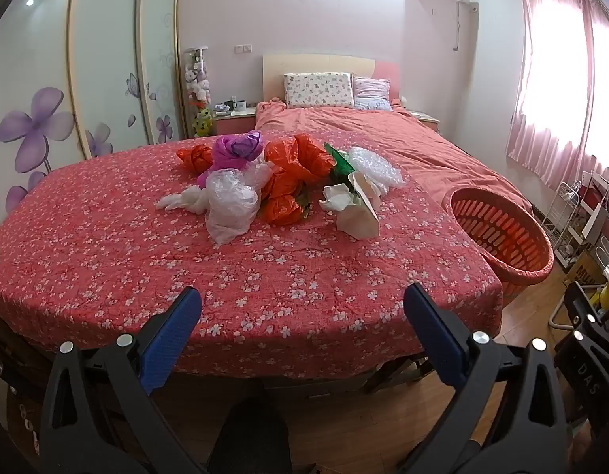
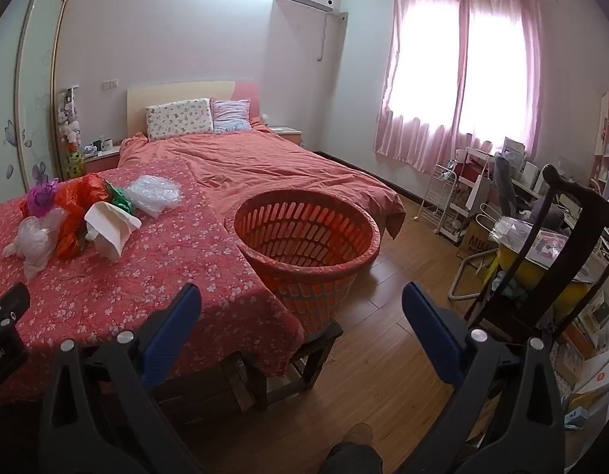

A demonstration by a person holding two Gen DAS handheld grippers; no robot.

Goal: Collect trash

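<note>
Both tongs hang released, nothing between the blue pads. Left gripper sits above the near edge of a table w/ a red floral cloth; right gripper sits above the wood floor, just right of the table corner.

Trash pile lies mid-table, well apart from both grippers: purple bag, orange bags, clear bag, green scrap, bubble wrap, crumpled white paper, all touching or overlapping.

Orange slotted basket stands on a dark wooden stool at the table's right end, beside the bed; no trash seen inside.

Writing: "DAS" on the black device at lower right of the left view; "obot.AI" partly readable on the black device at the left edge of the right view; "MUJ" on a cardboard box near the wire rack. Other labels too small to read.
</note>
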